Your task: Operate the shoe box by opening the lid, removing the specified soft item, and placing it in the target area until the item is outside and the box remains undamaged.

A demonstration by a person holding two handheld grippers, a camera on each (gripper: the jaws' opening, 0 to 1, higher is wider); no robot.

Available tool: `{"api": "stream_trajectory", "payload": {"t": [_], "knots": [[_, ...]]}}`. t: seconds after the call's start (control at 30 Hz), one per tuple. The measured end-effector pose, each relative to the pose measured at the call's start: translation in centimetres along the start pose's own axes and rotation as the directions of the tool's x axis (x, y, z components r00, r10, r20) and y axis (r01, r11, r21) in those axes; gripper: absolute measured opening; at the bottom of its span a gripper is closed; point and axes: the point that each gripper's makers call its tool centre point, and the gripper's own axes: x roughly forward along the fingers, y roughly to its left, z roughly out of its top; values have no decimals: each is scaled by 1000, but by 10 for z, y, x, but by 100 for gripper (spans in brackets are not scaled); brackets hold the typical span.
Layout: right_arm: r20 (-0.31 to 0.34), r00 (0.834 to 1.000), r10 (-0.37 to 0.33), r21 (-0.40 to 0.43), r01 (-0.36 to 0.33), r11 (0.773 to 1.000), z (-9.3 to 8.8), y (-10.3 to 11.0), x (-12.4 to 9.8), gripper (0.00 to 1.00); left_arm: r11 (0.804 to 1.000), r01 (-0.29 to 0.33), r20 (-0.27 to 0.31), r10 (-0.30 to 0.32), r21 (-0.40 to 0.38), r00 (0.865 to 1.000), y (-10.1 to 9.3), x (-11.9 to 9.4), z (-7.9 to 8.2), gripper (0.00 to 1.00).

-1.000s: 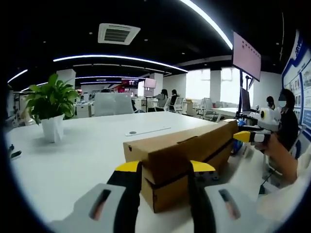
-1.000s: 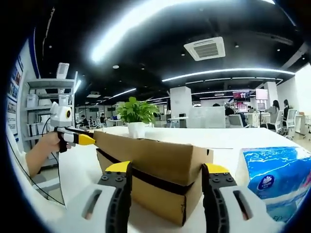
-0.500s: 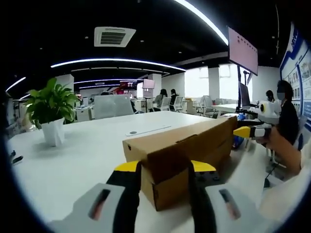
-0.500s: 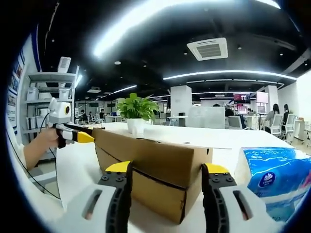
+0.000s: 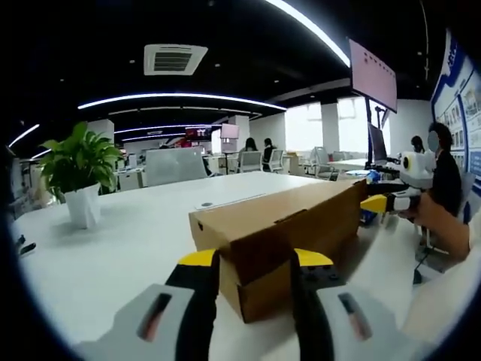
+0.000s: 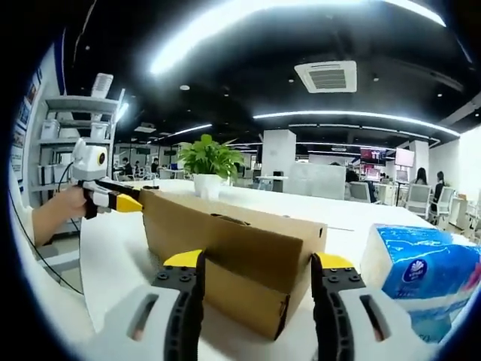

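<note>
A long brown cardboard shoe box (image 5: 278, 218) lies on the white table (image 5: 113, 248). My left gripper (image 5: 255, 263) has its yellow-tipped jaws closed on the sides of the lid at the near end. The lid's lower edge sits a little above the base there. At the opposite end, my right gripper (image 6: 257, 263) clamps the lid (image 6: 225, 233) the same way. Each gripper also appears at the box's far end in the other's view: the right gripper's yellow tip (image 5: 379, 203) and the left gripper's yellow tip (image 6: 124, 201), each with a hand behind it. The box's inside is hidden.
A blue tissue pack (image 6: 425, 271) lies on the table just right of the box's right-gripper end. A potted plant (image 5: 79, 169) stands farther back. A person sits at a desk (image 5: 443, 173) beyond the table edge, and shelves (image 6: 75, 150) stand behind the left hand.
Both views have shifted slightly upward. The lid seems a little higher on the base, and the dark band under it in the right gripper view is gone.
</note>
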Motion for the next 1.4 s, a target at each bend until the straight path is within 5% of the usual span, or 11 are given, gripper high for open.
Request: {"api": "stream_trajectory", "payload": {"t": [1.3, 1.4], "knots": [[-25, 1000, -14, -62, 13, 998, 0, 1, -3, 54, 998, -2, -7, 2, 58, 1000, -3, -4, -8, 46], [-15, 1000, -13, -91, 12, 996, 3, 3, -5, 54, 994, 4, -1, -4, 111, 1000, -3, -6, -6, 48]]}}
